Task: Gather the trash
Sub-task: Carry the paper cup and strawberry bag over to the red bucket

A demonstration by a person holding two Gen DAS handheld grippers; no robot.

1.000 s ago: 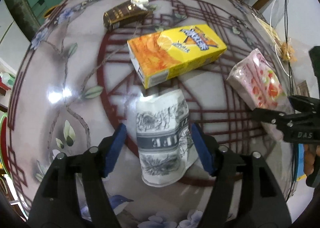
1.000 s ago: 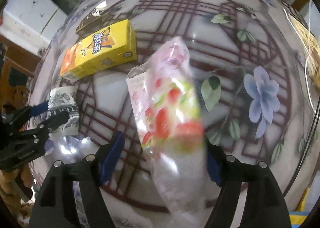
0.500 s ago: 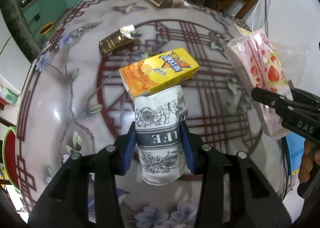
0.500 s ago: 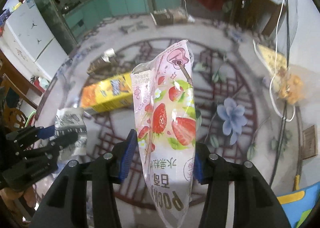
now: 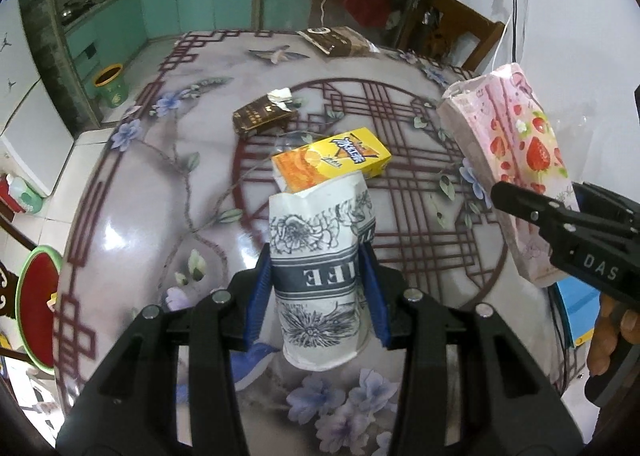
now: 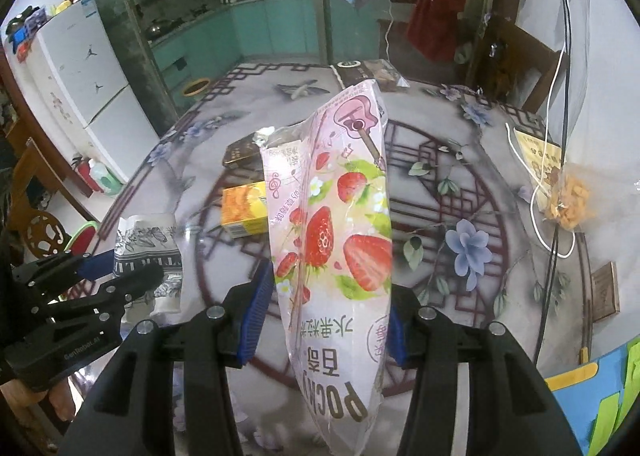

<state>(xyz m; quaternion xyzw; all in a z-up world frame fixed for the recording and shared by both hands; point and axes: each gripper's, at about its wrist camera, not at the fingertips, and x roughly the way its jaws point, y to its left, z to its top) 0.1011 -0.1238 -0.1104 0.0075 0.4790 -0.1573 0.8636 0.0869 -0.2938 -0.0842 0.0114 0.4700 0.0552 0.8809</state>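
While clamped, paper cup (image 5: 318, 276) upright, strawberry wrapper (image 6: 340, 240) lengthwise upright

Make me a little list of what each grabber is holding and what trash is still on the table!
left hand-held gripper: shut on the crumpled paper cup, lifted off the table
right hand-held gripper: shut on the pink strawberry snack bag, also lifted
still on table: yellow juice box, brown packet
far edge of table: brown bag
right side of table: clear bag of orange snacks, white cable
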